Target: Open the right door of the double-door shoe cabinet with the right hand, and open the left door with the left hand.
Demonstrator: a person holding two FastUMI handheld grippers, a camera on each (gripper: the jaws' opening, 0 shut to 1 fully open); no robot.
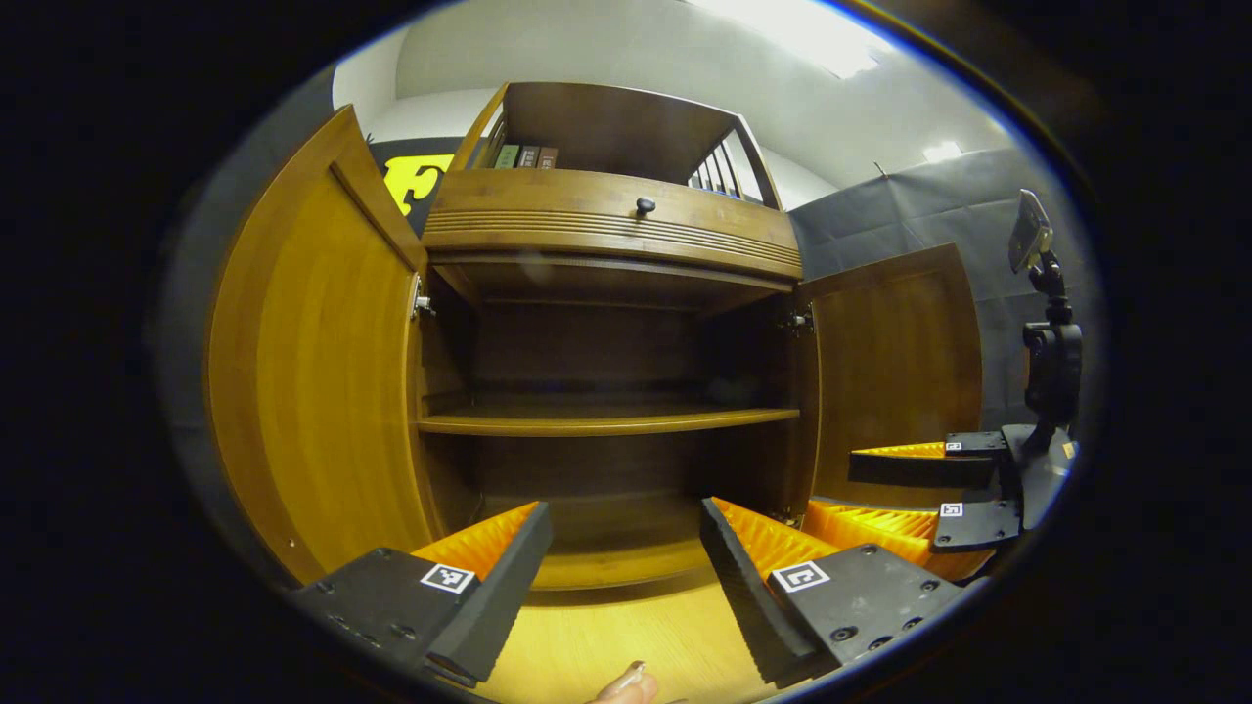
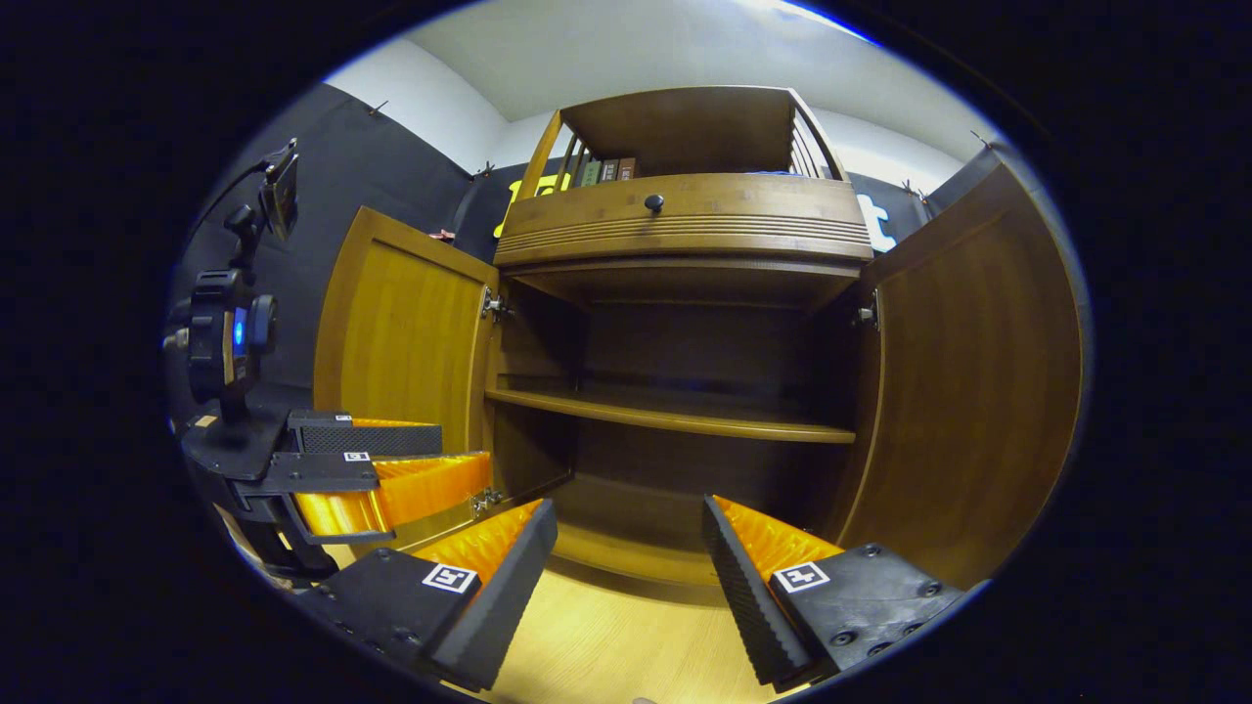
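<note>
Both doors swung wide, so the task looks done, or all but done, with nothing left beyond pulling the hands away. Left door (image 1: 313, 352) standing open at the near side of the left gripper view, right door (image 2: 968, 381) likewise open at the edge of the right gripper view, shoe cabinet (image 1: 606, 342) straight ahead between them. Left gripper (image 1: 626, 548) with fingers spread apart and nothing between them; right gripper (image 2: 631, 548) the same, fingers parted on empty air, both hanging in front of the opening and touching neither door. Warm, glossy wood with a fine straight grain, flat door panels inside raised frames, small metal hinges at the inner edges. Inside, one plain shelf (image 1: 606, 422) across the middle, bare as far as the dark interior allows. Above, a curved drawer front (image 1: 616, 230) with grooved lines and a small round knob (image 1: 645, 205), then a railed top holding what may be a few books (image 1: 518, 156), too small to be sure. Pale wood floor (image 1: 606, 636) underneath, smooth.
</note>
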